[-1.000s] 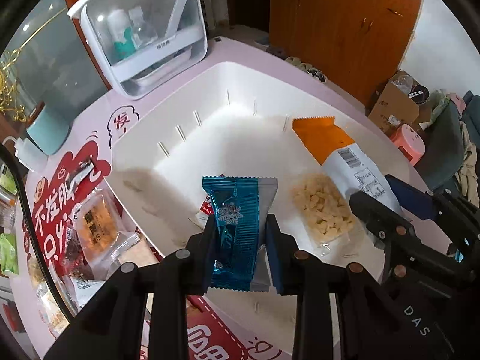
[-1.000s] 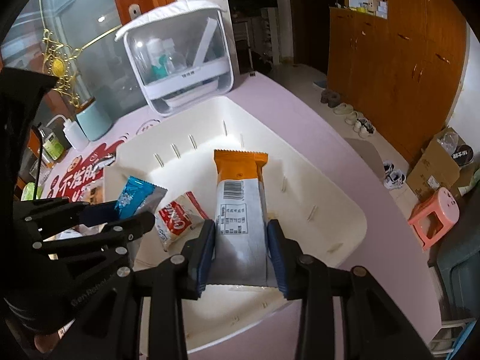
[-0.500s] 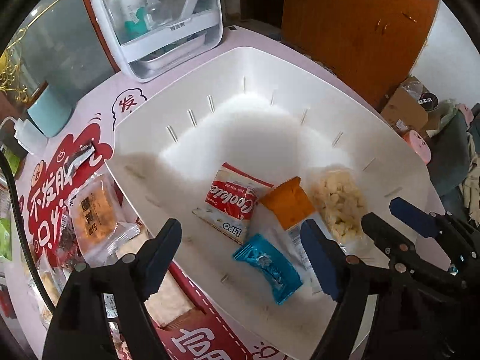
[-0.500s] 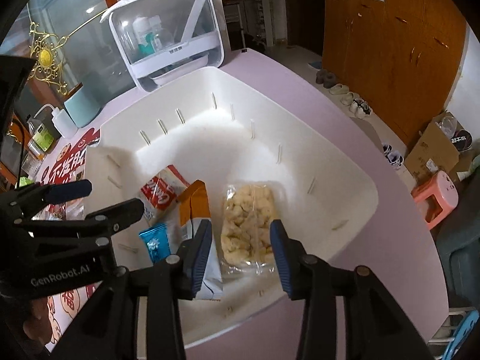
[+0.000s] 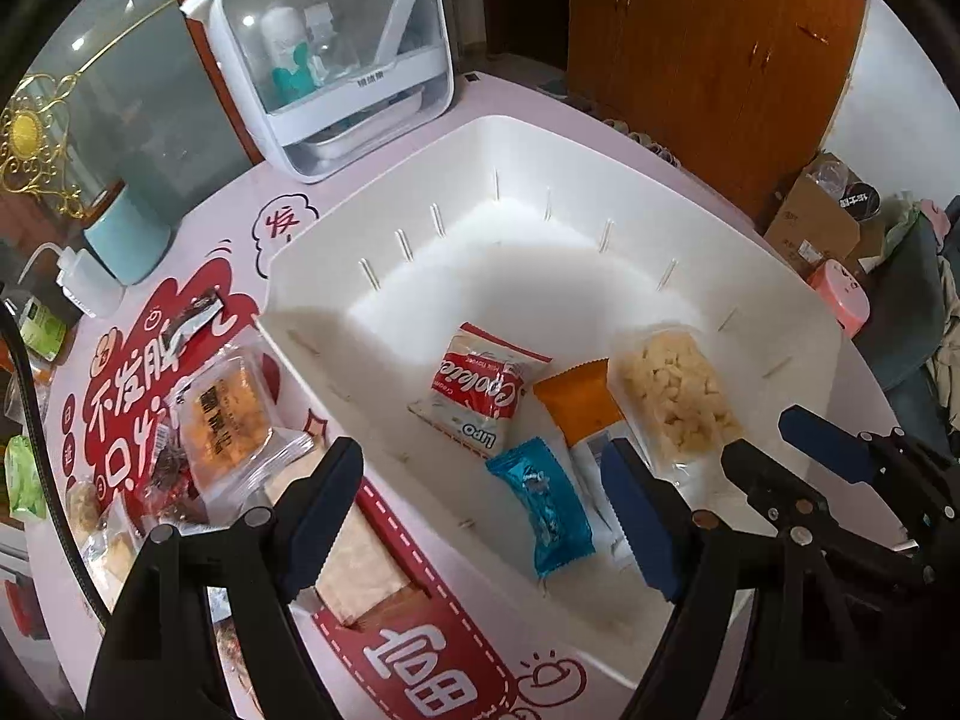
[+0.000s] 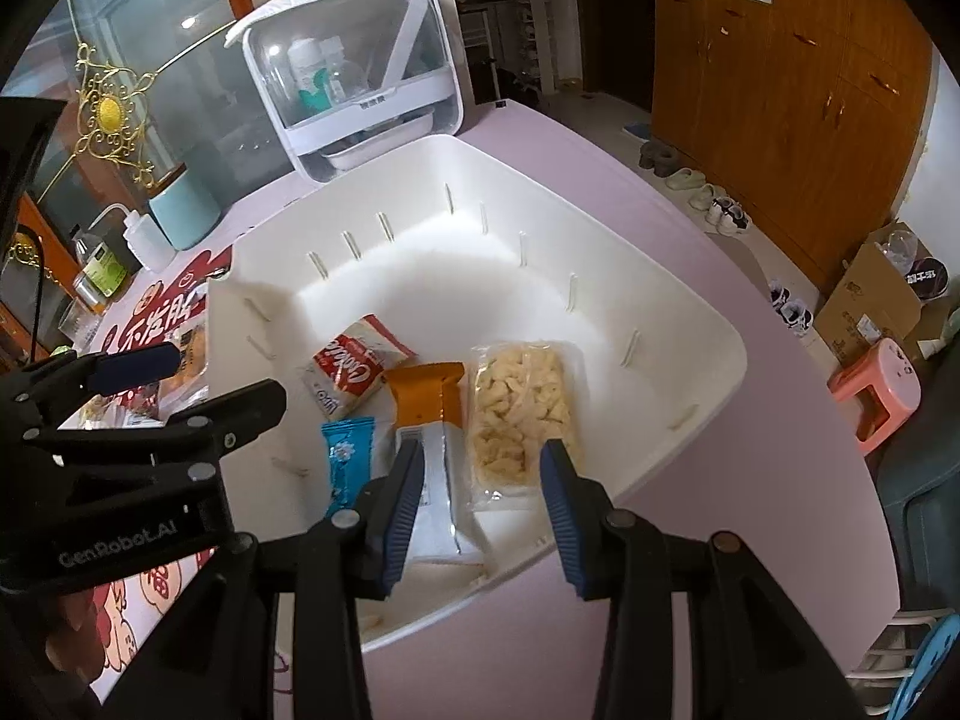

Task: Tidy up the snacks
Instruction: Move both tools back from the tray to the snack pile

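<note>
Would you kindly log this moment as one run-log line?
white bin: blue packet, orange pack, red-white pack, clear bag | both jaws open, empty | more snacks outside

1. Wooden cabinets [image 6: 798, 90] are lining the far wall.
2. Shoes [image 6: 690, 180] are sitting on the pale floor beneath them.
3. A pink stool [image 6: 879, 390] is standing near a cardboard box [image 6: 870, 300].

Left tool [image 5: 480, 510] angled steeply down, jaws wide, empty. Right tool [image 6: 480, 498] likewise, jaws narrower, empty.
</note>
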Demonstrator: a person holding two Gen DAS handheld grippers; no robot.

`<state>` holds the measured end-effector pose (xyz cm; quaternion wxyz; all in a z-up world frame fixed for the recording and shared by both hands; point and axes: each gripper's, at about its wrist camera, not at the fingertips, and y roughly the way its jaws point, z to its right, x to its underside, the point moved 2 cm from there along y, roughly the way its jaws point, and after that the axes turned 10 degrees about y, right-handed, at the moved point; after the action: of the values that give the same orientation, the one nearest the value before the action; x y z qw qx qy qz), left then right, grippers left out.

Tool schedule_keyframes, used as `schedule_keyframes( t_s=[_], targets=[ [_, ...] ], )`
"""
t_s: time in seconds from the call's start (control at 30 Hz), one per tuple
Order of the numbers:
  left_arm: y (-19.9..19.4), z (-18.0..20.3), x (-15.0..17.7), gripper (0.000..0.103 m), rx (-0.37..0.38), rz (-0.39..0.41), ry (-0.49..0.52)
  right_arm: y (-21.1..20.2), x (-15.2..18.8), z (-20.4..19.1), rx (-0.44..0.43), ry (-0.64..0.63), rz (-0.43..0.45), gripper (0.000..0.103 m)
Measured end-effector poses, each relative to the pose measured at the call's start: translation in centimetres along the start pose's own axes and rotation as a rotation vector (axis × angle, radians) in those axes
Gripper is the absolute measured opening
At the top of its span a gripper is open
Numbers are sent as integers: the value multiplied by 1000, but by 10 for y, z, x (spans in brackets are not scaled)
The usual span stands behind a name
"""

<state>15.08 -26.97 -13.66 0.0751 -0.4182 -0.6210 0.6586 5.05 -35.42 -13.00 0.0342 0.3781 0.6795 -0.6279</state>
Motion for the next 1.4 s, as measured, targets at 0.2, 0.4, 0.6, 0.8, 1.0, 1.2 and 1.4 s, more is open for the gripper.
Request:
schedule_keyframes(
  t_s=[0.2,0.4,0.6,0.8,1.0,1.2,1.4],
  targets=[
    [-31,-3,11,81,2,37,-17,-19,4,-11,-29,-18,25,41],
    [-62,-11,32,81,-29,60,-18,-39,10,-31,-65,-66,57,41],
    [-89,-35,67,81,-73,66,-57,-45,20,-66,-116,-134,50,41],
    [-121,-81,108,81,-146,65,-140,-58,27,-120,-205,-229,66,41],
    [-157,-148,147,81,-289,75,-217,-65,30,-173,-267,-338,78,41],
    [-185,-223,181,81,-404,68,-322,-55,33,-221,-296,-404,49,41],
    [-188,-279,205,91,-436,58,-413,-32,41,-248,-298,-418,-6,41]
  ],
)
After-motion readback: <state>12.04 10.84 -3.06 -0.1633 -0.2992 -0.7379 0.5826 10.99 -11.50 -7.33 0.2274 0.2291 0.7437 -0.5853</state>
